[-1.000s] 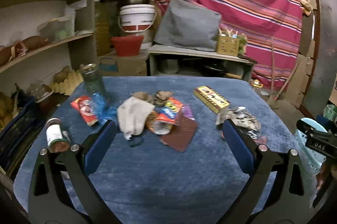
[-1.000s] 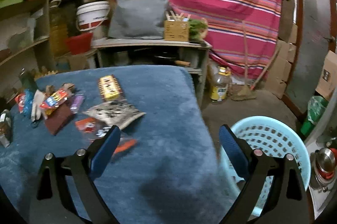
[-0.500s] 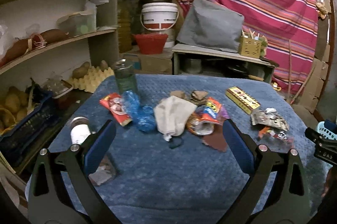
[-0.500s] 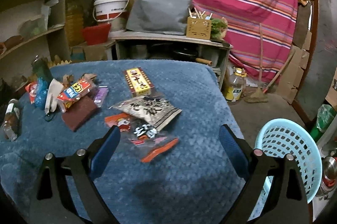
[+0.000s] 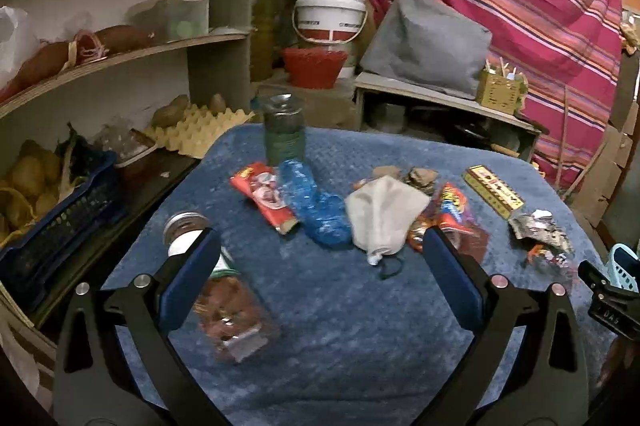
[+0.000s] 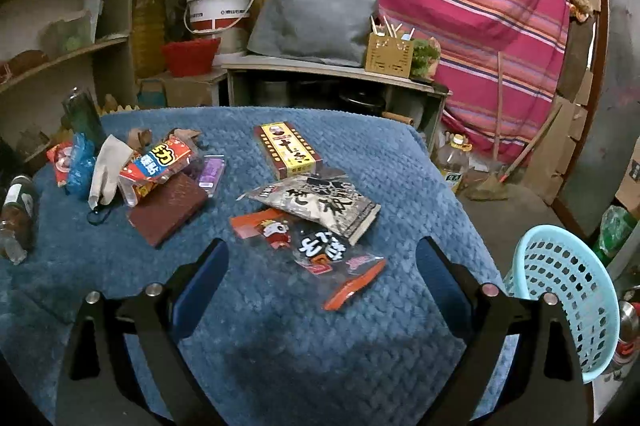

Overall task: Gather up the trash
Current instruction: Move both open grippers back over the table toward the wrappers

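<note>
Wrappers and bottles litter a blue-covered table (image 6: 280, 346); both grippers hover spread wide, holding nothing.

Left gripper (image 5: 320, 266) frames a toppled jar (image 5: 216, 290) at 9 o'clock; right gripper (image 6: 322, 278) alone shows a clear snack packet (image 6: 324, 250) printed with Chinese characters and the basket (image 6: 568, 306) at 3 o'clock.

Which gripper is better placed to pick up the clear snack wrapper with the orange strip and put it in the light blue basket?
Right, probably. The right gripper is open just before the clear wrapper, with the basket beside it. The left gripper faces the jar.
</note>
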`<state>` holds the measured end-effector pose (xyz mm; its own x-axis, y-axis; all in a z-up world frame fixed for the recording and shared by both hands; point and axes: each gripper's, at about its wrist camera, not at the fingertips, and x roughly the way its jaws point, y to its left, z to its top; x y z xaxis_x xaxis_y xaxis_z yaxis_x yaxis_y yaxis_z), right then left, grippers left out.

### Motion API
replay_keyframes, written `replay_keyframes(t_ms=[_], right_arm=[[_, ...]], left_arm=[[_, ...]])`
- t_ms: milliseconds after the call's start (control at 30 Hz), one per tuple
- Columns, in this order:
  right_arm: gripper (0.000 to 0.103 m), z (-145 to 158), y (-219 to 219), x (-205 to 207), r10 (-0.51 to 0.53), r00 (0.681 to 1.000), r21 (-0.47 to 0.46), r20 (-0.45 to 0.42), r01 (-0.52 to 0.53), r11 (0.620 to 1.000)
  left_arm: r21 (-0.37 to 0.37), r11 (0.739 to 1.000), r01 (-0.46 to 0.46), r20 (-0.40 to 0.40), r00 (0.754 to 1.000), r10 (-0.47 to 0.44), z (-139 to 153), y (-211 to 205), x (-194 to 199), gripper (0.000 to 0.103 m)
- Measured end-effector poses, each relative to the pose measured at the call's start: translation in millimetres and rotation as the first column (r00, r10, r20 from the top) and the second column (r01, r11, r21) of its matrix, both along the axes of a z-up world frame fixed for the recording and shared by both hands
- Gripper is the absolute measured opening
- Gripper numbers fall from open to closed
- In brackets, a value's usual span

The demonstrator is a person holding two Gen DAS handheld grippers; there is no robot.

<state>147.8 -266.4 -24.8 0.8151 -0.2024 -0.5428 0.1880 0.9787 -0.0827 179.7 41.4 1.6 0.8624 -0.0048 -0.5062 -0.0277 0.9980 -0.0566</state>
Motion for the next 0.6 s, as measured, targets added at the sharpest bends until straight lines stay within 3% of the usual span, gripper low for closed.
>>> replay_keyframes(t_ms=[267, 600], right_arm=[[0.093, -6.0, 13.9, 9.1, -0.010, 1.000, -0.012, -0.010, 0.010, 1.000], [0.093, -7.2, 21.0, 14.8, -0.014, 1.000, 0.002, -0.017, 0.014, 1.000]], left_arm=[[-0.015, 1.000, -0.013, -0.022, 1.000, 0.013, -2.1, 24.4, 10.1, 0.098], [-0.030, 1.000, 0.002, -0.021, 1.000, -0.002, -1.5, 23.6, 12.2, 0.098]])
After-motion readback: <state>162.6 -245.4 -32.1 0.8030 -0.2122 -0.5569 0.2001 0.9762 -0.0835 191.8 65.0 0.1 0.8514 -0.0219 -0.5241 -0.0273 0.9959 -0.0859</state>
